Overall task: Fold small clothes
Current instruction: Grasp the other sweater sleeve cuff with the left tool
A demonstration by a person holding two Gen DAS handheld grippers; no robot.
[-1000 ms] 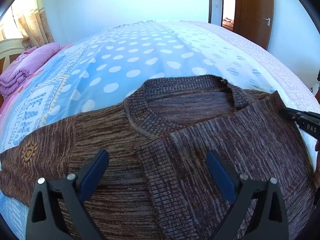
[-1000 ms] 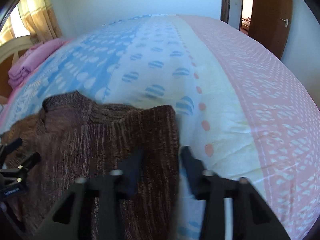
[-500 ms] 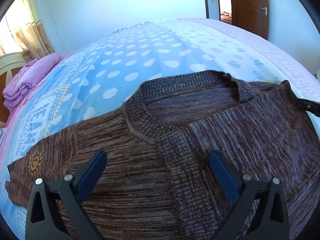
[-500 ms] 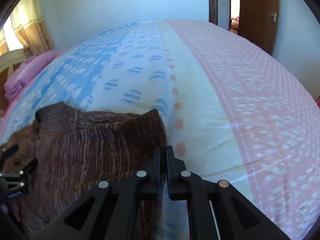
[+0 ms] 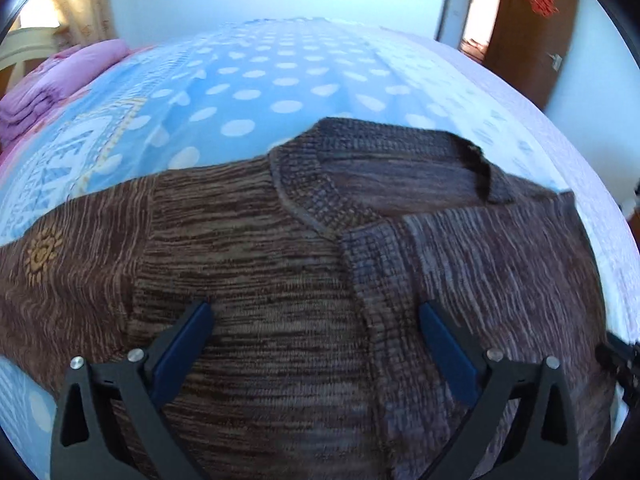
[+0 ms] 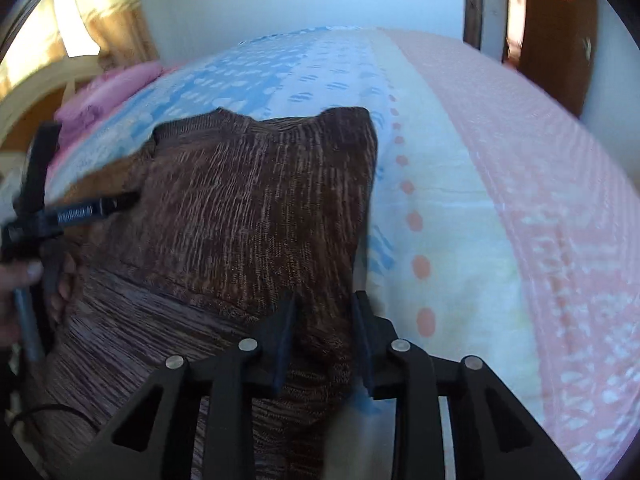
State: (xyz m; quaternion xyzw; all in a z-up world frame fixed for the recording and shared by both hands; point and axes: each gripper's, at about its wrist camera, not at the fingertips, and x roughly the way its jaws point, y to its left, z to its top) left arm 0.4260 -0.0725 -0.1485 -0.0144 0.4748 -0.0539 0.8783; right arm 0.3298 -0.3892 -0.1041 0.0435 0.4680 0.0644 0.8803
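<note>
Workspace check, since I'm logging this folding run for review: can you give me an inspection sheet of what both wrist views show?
Surface: bed with a blue dotted and pink patterned cover.
Job's things: brown knit sweater spread on the bed, its right side already folded over the body.
Clutter: folded pink bedding at the far left of the bed.
Grippers: left gripper open, above the sweater's chest; right gripper partly closed around the sweater's folded right edge, firm pinch not clear.
Cables: one thin dark cable at the lower left of the right wrist view.
Surroundings: curtains, white wall, brown door with a red ornament.
</note>
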